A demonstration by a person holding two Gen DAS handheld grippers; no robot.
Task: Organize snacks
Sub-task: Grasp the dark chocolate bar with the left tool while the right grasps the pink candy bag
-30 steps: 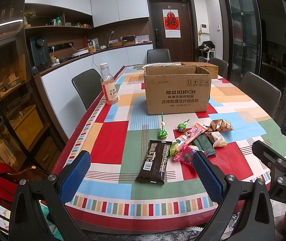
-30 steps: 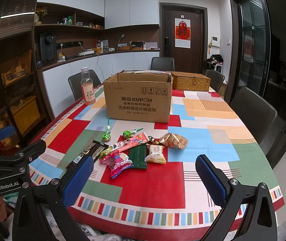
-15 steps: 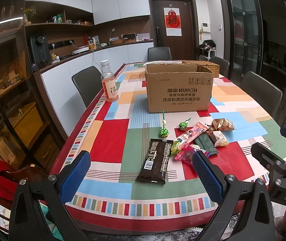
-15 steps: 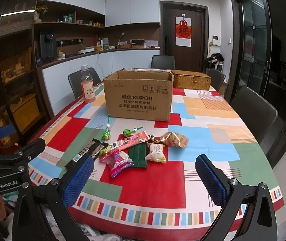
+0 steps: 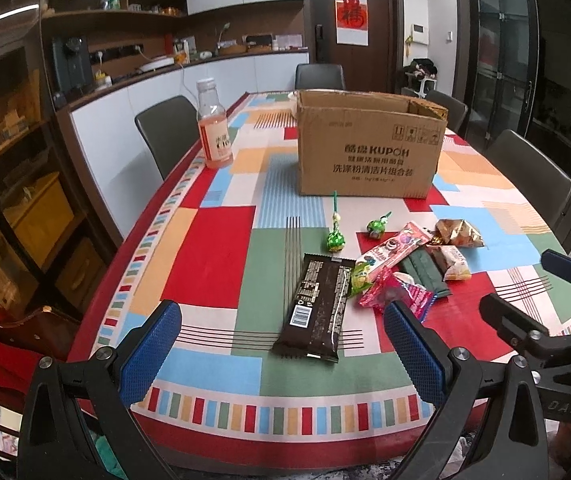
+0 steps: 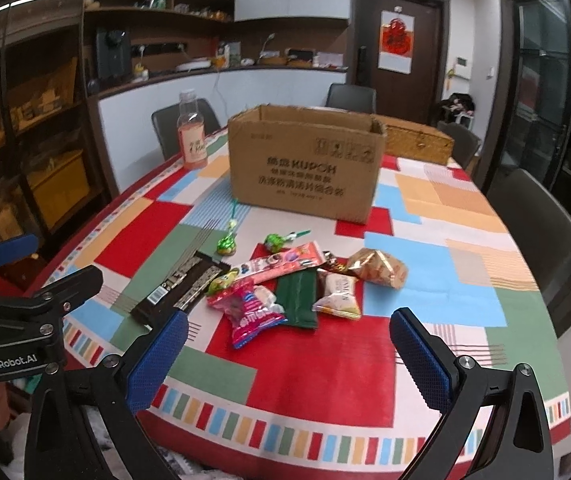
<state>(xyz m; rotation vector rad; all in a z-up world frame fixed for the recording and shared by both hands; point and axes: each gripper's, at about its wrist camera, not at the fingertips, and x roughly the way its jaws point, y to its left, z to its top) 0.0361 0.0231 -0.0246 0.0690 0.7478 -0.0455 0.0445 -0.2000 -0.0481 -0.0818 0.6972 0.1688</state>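
1. Left wrist view: the left gripper [image 5: 281, 346] is nearer the desk [image 5: 221, 252] than a second ago, fingers [image 5: 151, 350] spread wide and empty. The dark chocolate bar [image 5: 319, 306] lies flat between and just beyond them, barcode end nearest. Reading: approach begun, nothing lifted yet.
2. Same view: the snacks sit in a loose heap right of the bar: two green lollipops [image 5: 335, 238], a pink wafer pack [image 5: 393, 249], a pink candy bag [image 5: 399, 294], a dark green packet [image 5: 425, 276] and a gold wrapper [image 5: 459, 233]. All lie outside the cardboard box [image 5: 369, 148], which stands open behind them.
3. Right wrist view: the right gripper [image 6: 285, 350] has also closed in and swung slightly left. Its fingers [image 6: 419, 354] are wide apart, holding nothing, with the candy bag just ahead.
4. Writing: the box front reads "KUPOH" above Chinese text. "GenRobot.AI" is printed on the left tool body as seen from the right. The bottle [image 6: 193, 138] label is too blurred to read, and the door poster [image 6: 395, 42] shows a red character.
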